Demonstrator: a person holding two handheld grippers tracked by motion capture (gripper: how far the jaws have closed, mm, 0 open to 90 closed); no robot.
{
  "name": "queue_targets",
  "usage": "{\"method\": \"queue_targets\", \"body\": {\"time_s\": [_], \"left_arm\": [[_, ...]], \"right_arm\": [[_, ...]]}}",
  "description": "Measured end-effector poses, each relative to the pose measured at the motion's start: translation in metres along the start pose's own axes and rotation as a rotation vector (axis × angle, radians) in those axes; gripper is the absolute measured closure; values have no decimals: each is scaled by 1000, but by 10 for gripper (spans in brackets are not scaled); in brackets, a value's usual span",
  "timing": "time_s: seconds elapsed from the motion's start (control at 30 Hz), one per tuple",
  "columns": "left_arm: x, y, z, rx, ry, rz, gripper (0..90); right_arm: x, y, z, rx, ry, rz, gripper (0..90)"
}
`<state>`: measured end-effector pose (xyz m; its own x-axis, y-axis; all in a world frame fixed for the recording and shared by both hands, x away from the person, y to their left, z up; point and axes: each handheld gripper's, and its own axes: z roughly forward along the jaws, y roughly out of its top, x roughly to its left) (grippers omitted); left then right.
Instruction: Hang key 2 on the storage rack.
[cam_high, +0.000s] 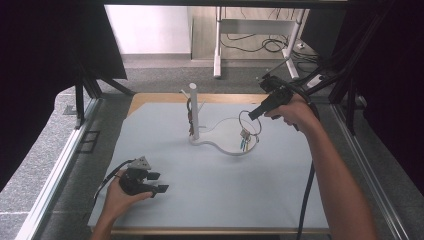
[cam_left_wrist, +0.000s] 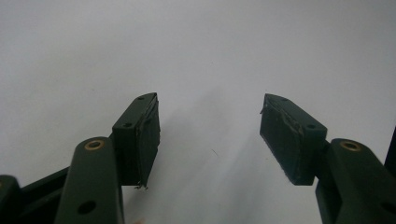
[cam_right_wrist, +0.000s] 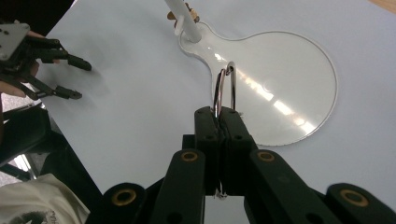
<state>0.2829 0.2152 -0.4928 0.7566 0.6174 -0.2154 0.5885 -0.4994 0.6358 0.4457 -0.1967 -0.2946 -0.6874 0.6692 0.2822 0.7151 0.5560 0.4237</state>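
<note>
A white stand (cam_high: 194, 112) with an upright peg pole rises from a round dish base (cam_high: 227, 152) at the middle of the pale blue mat. My right gripper (cam_high: 253, 114) hovers over the dish, shut on a metal key ring (cam_high: 249, 122) from which coloured keys (cam_high: 245, 142) dangle. In the right gripper view the jaws (cam_right_wrist: 218, 113) pinch the ring (cam_right_wrist: 224, 84) above the glossy dish (cam_right_wrist: 299, 107). Something dark with a strap hangs on the pole (cam_high: 190, 119). My left gripper (cam_high: 159, 182) rests at the front left of the mat, open, with nothing between its pads (cam_left_wrist: 210, 135).
The mat (cam_high: 200, 200) lies on a wooden table with metal rails along both sides. Dark curtains stand left and right. A desk frame with cables (cam_high: 260, 45) is on the floor beyond the table. The right gripper's cable (cam_high: 306, 200) trails off the front edge.
</note>
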Motion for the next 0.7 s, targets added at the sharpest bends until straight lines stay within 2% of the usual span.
{"method": "queue_targets", "body": {"time_s": [0.53,0.7], "left_arm": [[0,0,0,-1,-2,1,382],[0,0,1,5,-3,5,382]], "right_arm": [[0,17,-2,-22,5,2,876],[0,22,0,-9,-5,-2,876]]}}
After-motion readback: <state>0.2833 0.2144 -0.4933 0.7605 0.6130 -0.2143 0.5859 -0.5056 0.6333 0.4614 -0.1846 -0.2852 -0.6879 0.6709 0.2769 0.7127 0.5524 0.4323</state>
